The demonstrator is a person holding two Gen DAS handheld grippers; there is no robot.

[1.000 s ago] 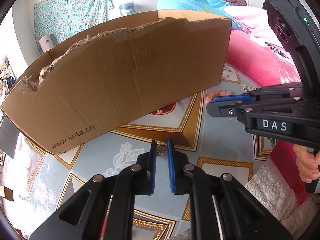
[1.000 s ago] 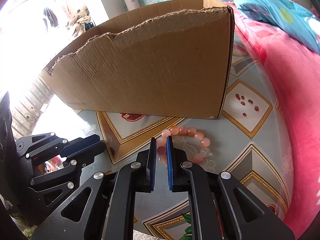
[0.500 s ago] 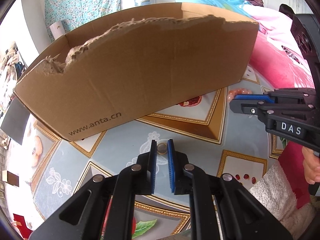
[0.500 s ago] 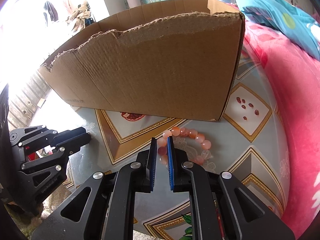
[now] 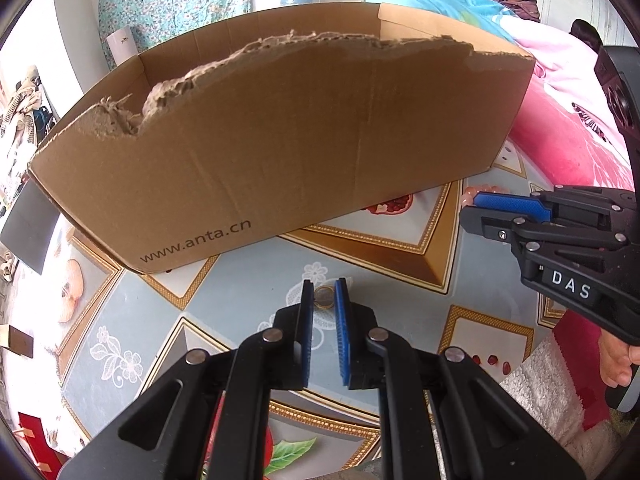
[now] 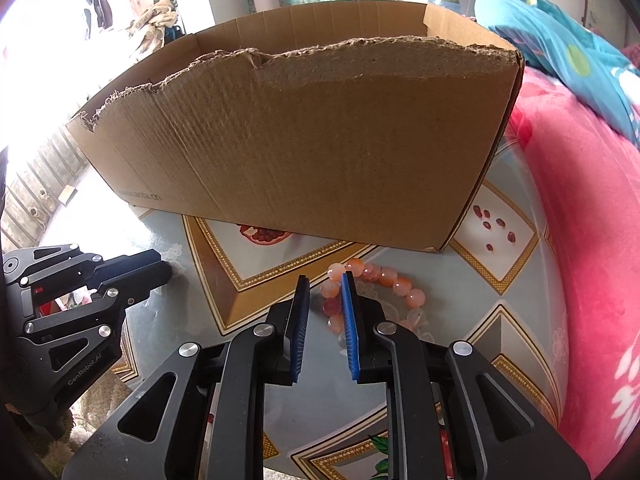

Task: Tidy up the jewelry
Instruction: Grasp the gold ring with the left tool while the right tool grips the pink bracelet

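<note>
One cardboard box (image 6: 320, 140). In front of the box: one bead bracelet (image 6: 384, 280), one ring (image 5: 323, 295), two grippers.

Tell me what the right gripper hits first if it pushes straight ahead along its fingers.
Probably the pink bead bracelet on the patterned tabletop: beads already lie between the right gripper fingertips, whose jaws have just been opening. Depth is unclear; the cardboard box stands beyond.

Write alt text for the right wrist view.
The right tool hangs over a pink bead bracelet on a patterned tablecloth; its blue pads have just been opening, astride some beads. A torn cardboard box stands behind it, the left tool is at the left edge, and a pink blanket lies right.
</note>
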